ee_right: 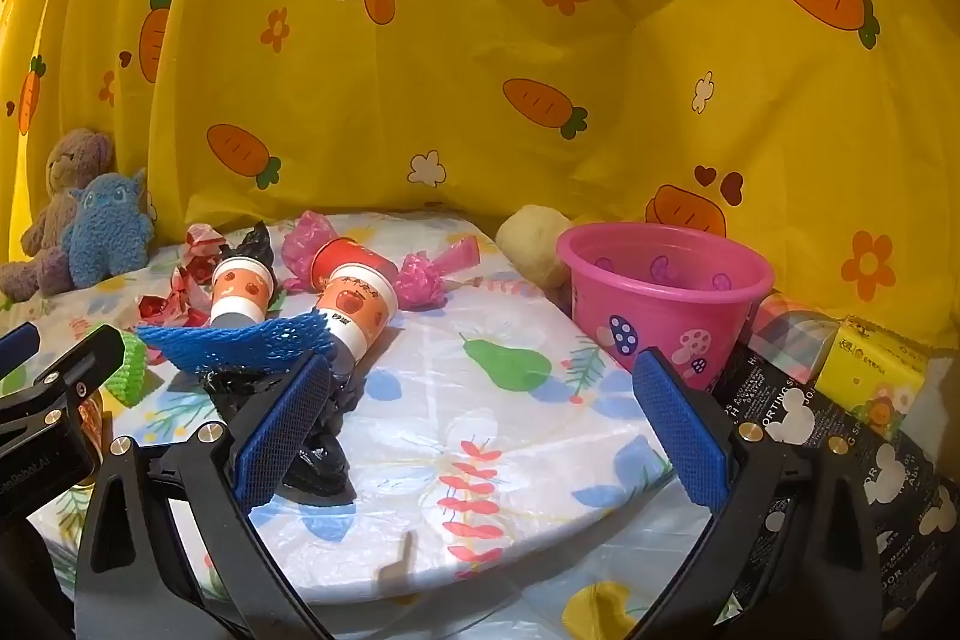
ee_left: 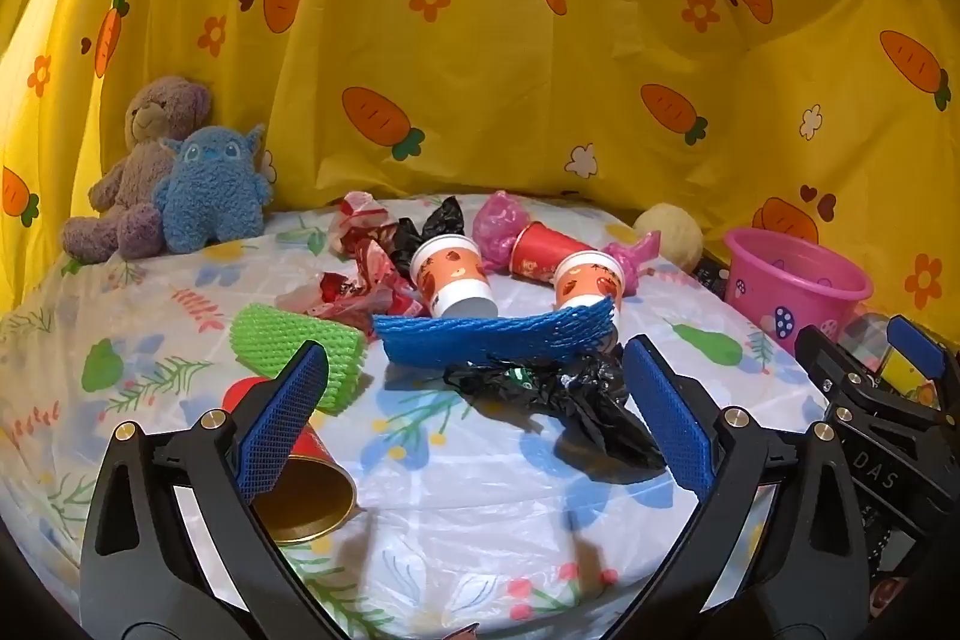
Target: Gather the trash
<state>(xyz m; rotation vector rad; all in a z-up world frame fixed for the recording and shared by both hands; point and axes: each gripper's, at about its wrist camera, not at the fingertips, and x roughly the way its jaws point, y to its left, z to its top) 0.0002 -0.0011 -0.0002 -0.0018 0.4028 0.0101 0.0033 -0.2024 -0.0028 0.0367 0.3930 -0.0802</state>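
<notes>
Both your grippers hang over the desk [ee_right: 540, 460] with jaws spread wide and nothing between them. Your left gripper [ee_left: 474, 418] faces the litter: a crumpled black bag [ee_left: 576, 394] lies just ahead, touching the blue foam net [ee_left: 492, 337] behind it. The green foam net [ee_left: 300, 352] sits to its left, above a tipped red cup [ee_left: 306, 490]. Two orange-print cups [ee_left: 453, 274] lie on their sides behind the blue net, among red wrappers [ee_left: 360, 274] and pink bags [ee_left: 501, 220]. Your right gripper [ee_right: 483, 427] hovers over bare cloth, the pink bucket [ee_right: 660, 298] near its right finger.
</notes>
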